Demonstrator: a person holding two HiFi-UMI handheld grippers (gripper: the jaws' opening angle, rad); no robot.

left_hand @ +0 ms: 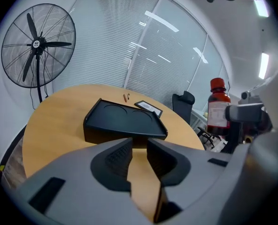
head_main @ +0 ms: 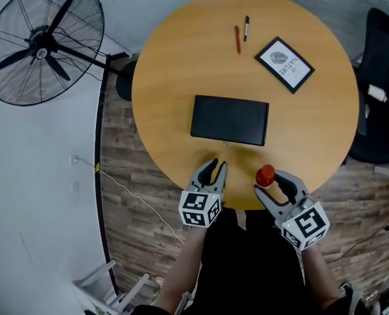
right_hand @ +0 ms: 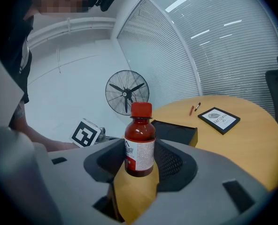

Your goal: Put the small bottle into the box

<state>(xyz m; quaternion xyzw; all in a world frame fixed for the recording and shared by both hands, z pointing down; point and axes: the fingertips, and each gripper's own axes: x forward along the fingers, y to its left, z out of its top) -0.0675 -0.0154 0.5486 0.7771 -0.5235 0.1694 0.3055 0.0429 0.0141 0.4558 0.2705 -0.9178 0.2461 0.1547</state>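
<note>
Round wooden table point(head_main: 181, 77), standing fan point(head_main: 43, 41) on floor beyond its far-left side. Closed black box point(head_main: 229, 120) at table centre. Left gripper point(head_main: 214, 170) at near edge, fingers slightly apart, empty. Right gripper point(head_main: 268, 181) beside it, fingers clamped on small bottle point(right_hand: 140, 144), upright, red cap, short of box.

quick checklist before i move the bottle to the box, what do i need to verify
1. bottle gripped: ok, upright between the right gripper pads.
2. cap on: ok, red cap in place.
3. left gripper free: ok, jaws apart, nothing between them.
4. box open: cannot tell; its top shows two round recesses.
5. way to box: ok, pens and card lie beyond it.
</note>
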